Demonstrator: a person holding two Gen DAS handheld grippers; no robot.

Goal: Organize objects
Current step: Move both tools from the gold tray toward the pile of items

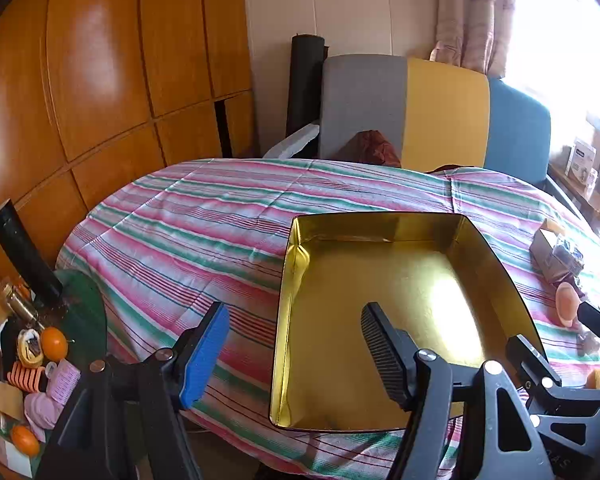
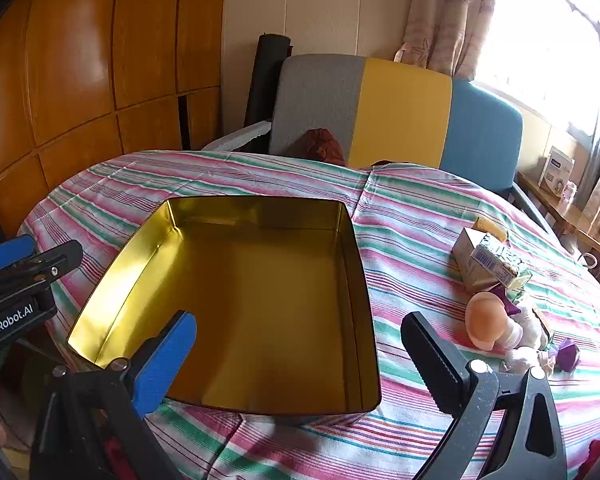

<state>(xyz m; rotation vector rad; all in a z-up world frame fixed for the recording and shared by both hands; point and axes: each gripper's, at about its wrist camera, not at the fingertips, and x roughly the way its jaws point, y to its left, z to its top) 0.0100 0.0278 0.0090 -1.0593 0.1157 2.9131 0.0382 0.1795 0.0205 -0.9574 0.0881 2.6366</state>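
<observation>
Striped pink-and-green cloth covers the counter [image 2: 412, 216], and nearest us both tools hover with jaws spread and empty: the left gripper [image 1: 296, 354] over the near-left edge of the open gold rectangular tin [image 2: 256, 300], the right gripper [image 2: 300, 360] over its near-right corner. The tin sits empty. Best move, I'd say: swing right and take one loose item squarely. Waiting there, the peach egg-shaped sponge [image 2: 485, 320], a small purple faceted piece [image 2: 568, 354], then the crumpled printed carton [image 2: 490, 264]. They crowd together, so neighbours may get nudged. Beyond, a grey-yellow-blue chair back [image 2: 396, 112].
</observation>
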